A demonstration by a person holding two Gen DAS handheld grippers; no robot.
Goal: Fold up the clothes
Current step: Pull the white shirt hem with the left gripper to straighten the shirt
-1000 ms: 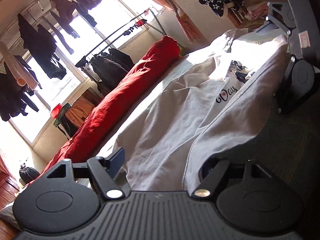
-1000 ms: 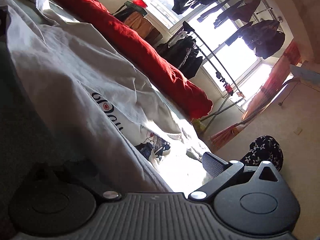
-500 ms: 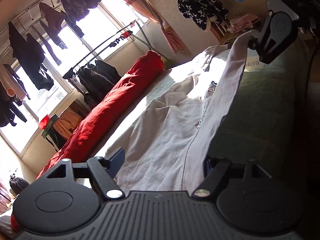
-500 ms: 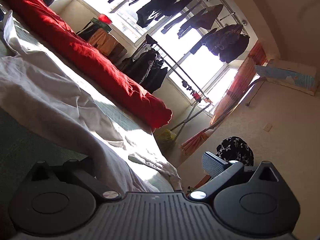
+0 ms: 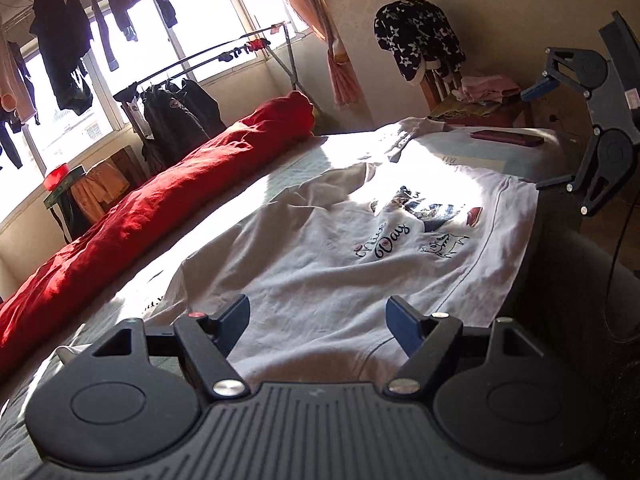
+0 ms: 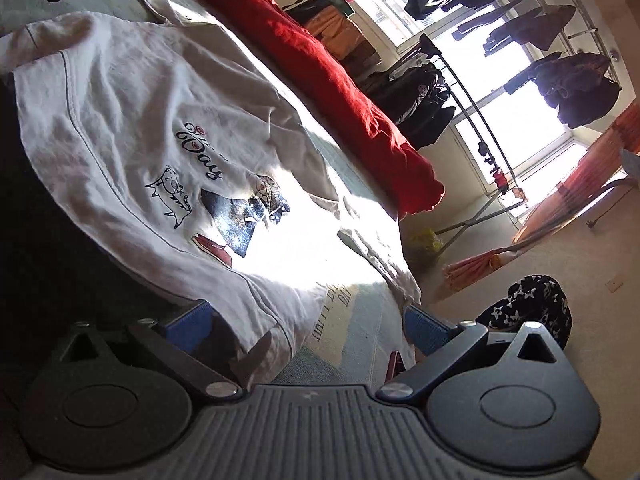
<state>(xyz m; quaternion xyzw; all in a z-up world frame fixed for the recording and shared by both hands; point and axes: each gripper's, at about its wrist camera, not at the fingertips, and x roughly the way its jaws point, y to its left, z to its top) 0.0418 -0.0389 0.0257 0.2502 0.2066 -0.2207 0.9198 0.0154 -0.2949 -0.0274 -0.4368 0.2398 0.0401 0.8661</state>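
White T-shirt [image 5: 360, 264] with "Day" print lies spread print-up on the bed [image 5: 472, 148], one side edge along the bed's near edge, far side running toward the red rolled duvet [image 5: 168, 200] at the bed's far edge. Left gripper [image 5: 318, 320] has jaws apart, empty, just over one end of the shirt; right gripper [image 6: 308, 324] also spread wide, holding nothing, at the shirt's other end by the near edge. Dark red phone [image 5: 508, 138] sits at the bed's far corner.
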